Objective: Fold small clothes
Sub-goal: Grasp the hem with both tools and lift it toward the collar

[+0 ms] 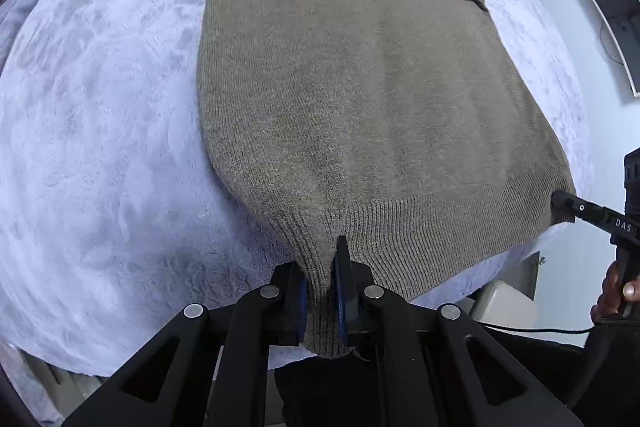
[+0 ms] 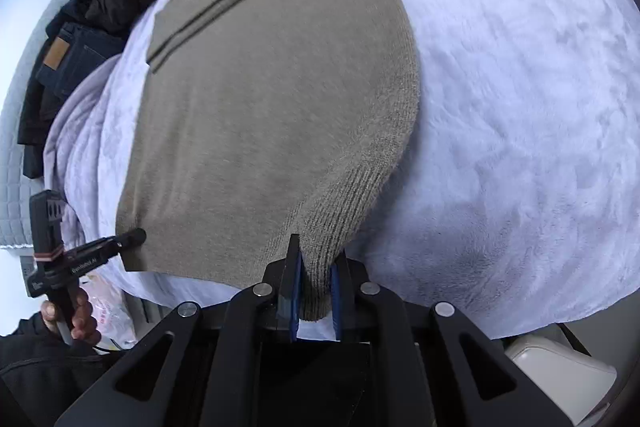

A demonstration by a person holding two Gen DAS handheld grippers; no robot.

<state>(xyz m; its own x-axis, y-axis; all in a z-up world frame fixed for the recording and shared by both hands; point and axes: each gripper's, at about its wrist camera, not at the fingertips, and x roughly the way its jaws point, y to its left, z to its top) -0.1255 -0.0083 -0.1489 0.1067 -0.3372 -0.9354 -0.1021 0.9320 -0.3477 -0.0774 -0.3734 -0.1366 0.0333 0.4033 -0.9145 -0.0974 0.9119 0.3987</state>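
A brown knitted sweater (image 1: 352, 75) lies spread on a pale lilac fleece blanket (image 1: 100, 107), with a sleeve folded across its far part. My left gripper (image 1: 322, 267) is shut on the near left corner of the ribbed hem, which bunches up between the blue pads. In the right wrist view the same sweater (image 2: 260, 115) fills the middle, and my right gripper (image 2: 318, 259) is shut on the near right corner of the hem. Each gripper shows in the other's view: the right one (image 1: 560, 201) at the hem's far corner, the left one (image 2: 134, 237) likewise.
The blanket (image 2: 520, 107) covers a bed. Dark clothes and jeans (image 2: 80, 43) are piled at the left of the right wrist view. A curved monitor (image 1: 616, 27) stands beyond the bed's right side. A hand (image 2: 76, 319) grips the left tool's handle.
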